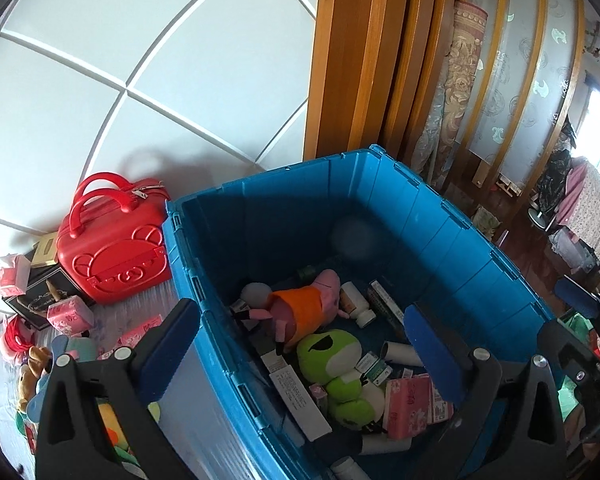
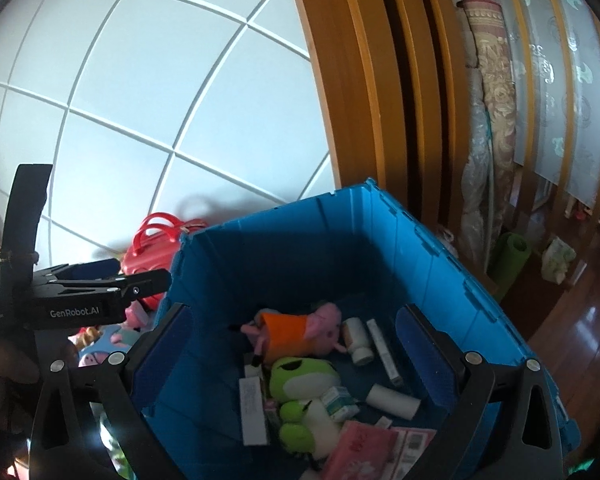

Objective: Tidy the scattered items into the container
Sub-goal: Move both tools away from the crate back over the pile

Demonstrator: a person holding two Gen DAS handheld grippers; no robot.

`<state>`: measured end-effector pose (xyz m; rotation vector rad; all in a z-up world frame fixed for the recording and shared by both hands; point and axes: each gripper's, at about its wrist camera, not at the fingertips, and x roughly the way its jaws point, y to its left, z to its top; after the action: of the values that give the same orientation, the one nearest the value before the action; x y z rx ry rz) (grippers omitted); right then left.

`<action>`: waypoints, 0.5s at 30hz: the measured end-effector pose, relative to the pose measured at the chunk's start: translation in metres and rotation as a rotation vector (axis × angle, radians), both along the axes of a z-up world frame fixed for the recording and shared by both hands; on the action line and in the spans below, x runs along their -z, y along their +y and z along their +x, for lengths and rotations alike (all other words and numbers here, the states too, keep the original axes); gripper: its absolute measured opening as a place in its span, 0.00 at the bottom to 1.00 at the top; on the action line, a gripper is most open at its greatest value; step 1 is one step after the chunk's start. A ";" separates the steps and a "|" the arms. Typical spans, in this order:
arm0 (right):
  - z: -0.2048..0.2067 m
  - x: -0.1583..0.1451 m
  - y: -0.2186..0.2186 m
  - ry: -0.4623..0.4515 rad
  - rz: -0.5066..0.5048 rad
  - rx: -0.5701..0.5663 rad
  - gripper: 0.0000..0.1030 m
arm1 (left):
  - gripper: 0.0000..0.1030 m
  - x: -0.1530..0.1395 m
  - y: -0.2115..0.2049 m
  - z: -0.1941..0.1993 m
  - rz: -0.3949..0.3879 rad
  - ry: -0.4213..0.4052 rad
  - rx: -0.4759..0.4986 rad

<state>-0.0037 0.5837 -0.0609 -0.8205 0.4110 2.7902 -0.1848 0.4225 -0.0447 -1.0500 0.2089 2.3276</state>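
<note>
Left gripper: nearest the lens, jaws spread wide, nothing between the pads, straddling the near-left wall of the bin.
Right gripper: jaws equally wide apart, empty, hovering over the bin's open top.
Blue bin: lid off, parked against the wooden door frame, already well stocked.
Inside the bin: pink pig plush in an orange dress, green frog plush beside it, white pill bottle, cardboard tube, pink tissue pack, long white box along the left wall.
Still scattered: red case standing just left of the bin, pink tissue packs and a dark box nearby, soft toys heaped at the lower left on the mat.
Step in hand, by the look of it: both drops done, time to go back for more.
Next pick, as advice: swing left out past the rim, clear of the wall, towards the toy heap.
Grip tip: take a plush by the body, not a limb, pads closing square across it.
Tissue packs: pinch across the short sides, gently, soft wrap crushes.
Red case: handles look the surest hold, likely a two-gripper job.
Watch-out: keep the two grippers from crossing paths.
</note>
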 end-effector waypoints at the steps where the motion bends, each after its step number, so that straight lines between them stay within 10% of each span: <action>1: 0.001 -0.002 -0.004 0.009 0.000 -0.006 1.00 | 1.00 0.002 -0.007 0.001 0.003 -0.004 -0.012; 15: -0.002 -0.014 -0.079 0.022 0.018 -0.116 1.00 | 1.00 0.023 -0.105 0.028 0.025 -0.043 -0.113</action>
<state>-0.0053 0.5049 -0.0469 -0.8352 0.3520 2.9071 -0.1572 0.3174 -0.0677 -1.1248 0.1065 2.3992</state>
